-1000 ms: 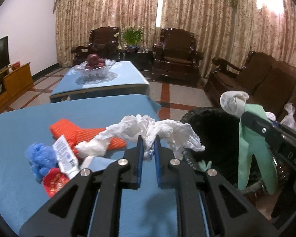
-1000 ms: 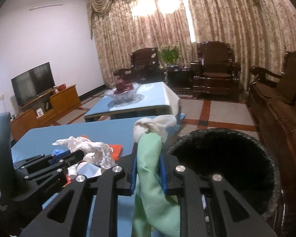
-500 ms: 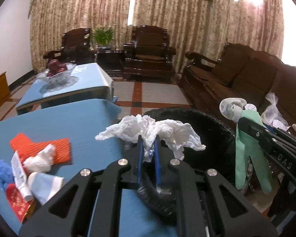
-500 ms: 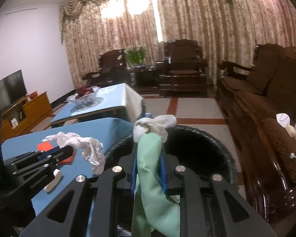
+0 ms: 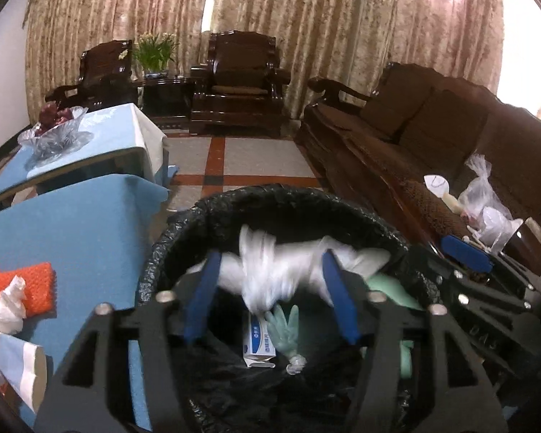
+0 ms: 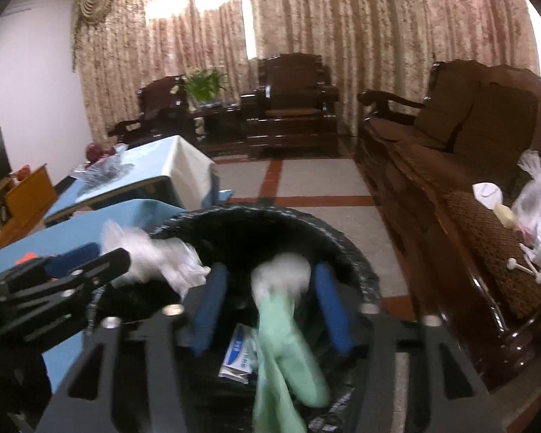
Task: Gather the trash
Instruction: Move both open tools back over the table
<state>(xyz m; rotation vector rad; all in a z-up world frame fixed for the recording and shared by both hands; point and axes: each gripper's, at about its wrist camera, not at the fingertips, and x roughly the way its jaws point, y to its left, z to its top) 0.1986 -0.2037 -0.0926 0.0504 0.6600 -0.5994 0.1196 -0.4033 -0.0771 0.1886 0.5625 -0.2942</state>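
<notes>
Presently, my inventory runs outward from the bin. Round black-bag-lined trash bin point(image 5: 288, 213): on the floor beside the blue-clothed table point(image 5: 79, 227), under both my grippers. Crumpled white tissue wad point(image 5: 270, 267): blurred, loose between the blue pads of my left gripper point(image 5: 274, 288), whose jaws are opening; I see neither pad pressing it. Pale green rubber glove with a knotted white cuff point(image 6: 285, 342): blurred, hanging between the spread pads of my right gripper point(image 6: 270, 303), jaws likewise opening, nothing gripped. Inside the bin: small white-and-blue carton point(image 5: 258, 342) and a second green glove point(image 5: 285, 328). On the table: orange mesh sleeve point(image 5: 21, 285), knotted white tissue point(image 5: 5, 310). Beyond: dark brown wooden sofa point(image 5: 432, 122).
</notes>
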